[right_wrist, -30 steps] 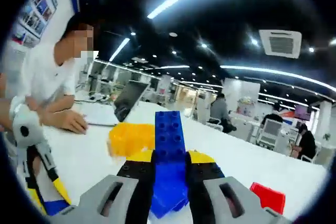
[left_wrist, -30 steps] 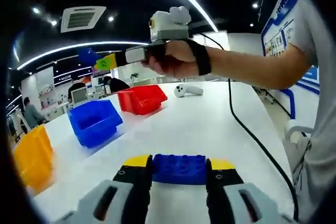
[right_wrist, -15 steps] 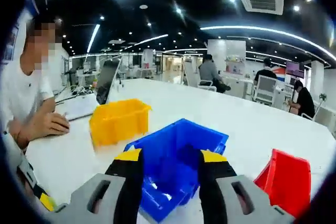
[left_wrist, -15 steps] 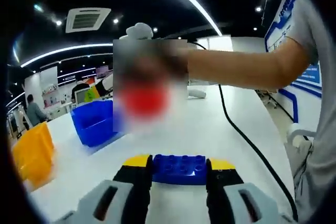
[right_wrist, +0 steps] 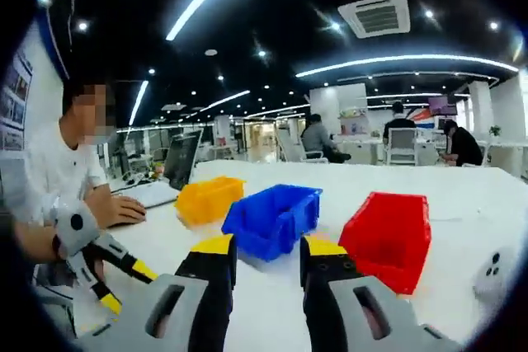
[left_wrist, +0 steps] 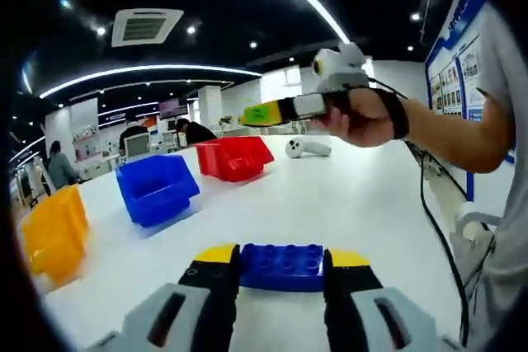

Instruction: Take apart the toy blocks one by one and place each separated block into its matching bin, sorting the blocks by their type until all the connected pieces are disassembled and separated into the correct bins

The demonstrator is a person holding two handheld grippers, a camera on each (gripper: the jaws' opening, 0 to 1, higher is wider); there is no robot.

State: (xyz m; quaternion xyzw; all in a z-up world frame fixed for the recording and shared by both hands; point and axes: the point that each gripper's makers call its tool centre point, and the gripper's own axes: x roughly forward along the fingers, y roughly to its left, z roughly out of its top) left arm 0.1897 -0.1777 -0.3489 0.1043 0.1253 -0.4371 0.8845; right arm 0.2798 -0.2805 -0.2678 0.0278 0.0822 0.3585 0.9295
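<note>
A blue studded block (left_wrist: 282,267) sits crosswise between the jaws of my left gripper (left_wrist: 282,256), which is shut on it low over the white table (left_wrist: 330,204). Beyond it stand a yellow bin (left_wrist: 52,237), a blue bin (left_wrist: 157,190) and a red bin (left_wrist: 235,157) in a row. A hand holds my right gripper (left_wrist: 262,113) above the table, near the red bin. In the right gripper view, my right gripper (right_wrist: 266,255) is open with nothing between its jaws, facing the yellow bin (right_wrist: 210,198), blue bin (right_wrist: 272,218) and red bin (right_wrist: 388,228). My left gripper (right_wrist: 115,278) shows at lower left.
A white controller (left_wrist: 307,147) lies past the red bin and shows again as the controller (right_wrist: 495,274) at the right. A black cable (left_wrist: 437,228) trails along the table's right side. A seated person (right_wrist: 70,179) works at a laptop (right_wrist: 177,166) beyond the yellow bin.
My right gripper held a blue block a second ago, then stood open over the blue bin. It has since drawn back and risen, empty. The left gripper has kept its block.
</note>
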